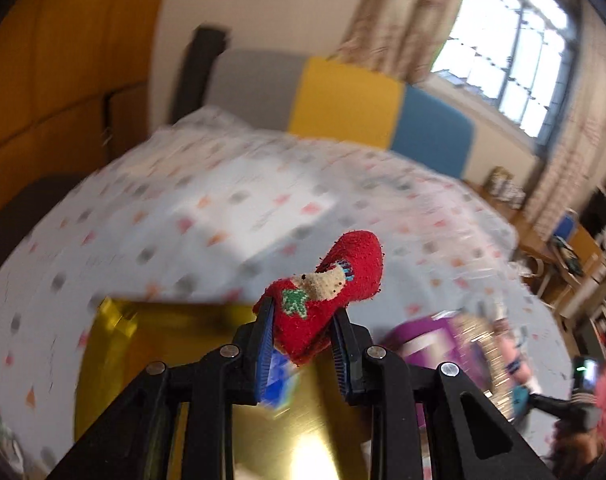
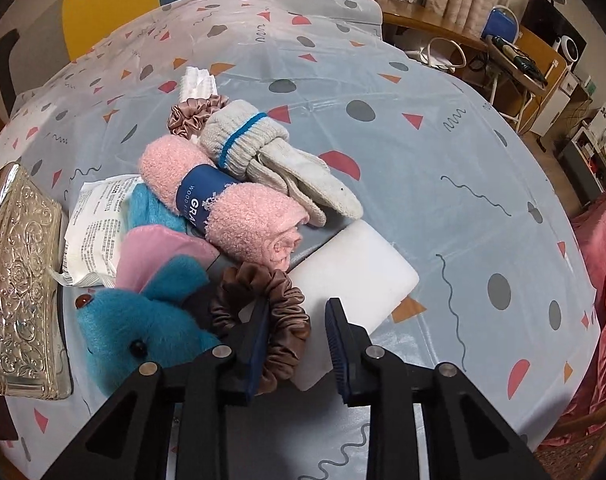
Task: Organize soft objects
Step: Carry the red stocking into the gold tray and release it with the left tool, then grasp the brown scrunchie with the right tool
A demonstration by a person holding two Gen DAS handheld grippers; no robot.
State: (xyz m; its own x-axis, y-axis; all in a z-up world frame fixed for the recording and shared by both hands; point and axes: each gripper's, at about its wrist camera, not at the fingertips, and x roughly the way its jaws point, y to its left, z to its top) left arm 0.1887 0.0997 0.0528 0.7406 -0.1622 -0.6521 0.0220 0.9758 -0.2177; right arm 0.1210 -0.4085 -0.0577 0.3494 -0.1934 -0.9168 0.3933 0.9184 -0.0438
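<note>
My left gripper (image 1: 303,308) is shut on a red sock (image 1: 343,280) with a green and cream pattern, held over a shiny gold box (image 1: 163,344); this view is blurred. My right gripper (image 2: 298,304) points down at a brown scrunchie (image 2: 279,300). The scrunchie's edge lies between the jaws against the left finger (image 2: 259,336), with a gap to the right one. Behind it lie a blue plush toy (image 2: 143,320), a pink fluffy roll with a blue band (image 2: 239,208), grey knit gloves (image 2: 263,148) and a second scrunchie (image 2: 191,116).
Everything lies on a bed under a patterned sheet (image 2: 443,128). A white foam block (image 2: 355,280) sits under the brown scrunchie, with a white packet (image 2: 95,232) and a silver embossed box (image 2: 19,280) at the left. A purple box (image 1: 419,340) stands beside the gold one. Desks and shelves line the far right.
</note>
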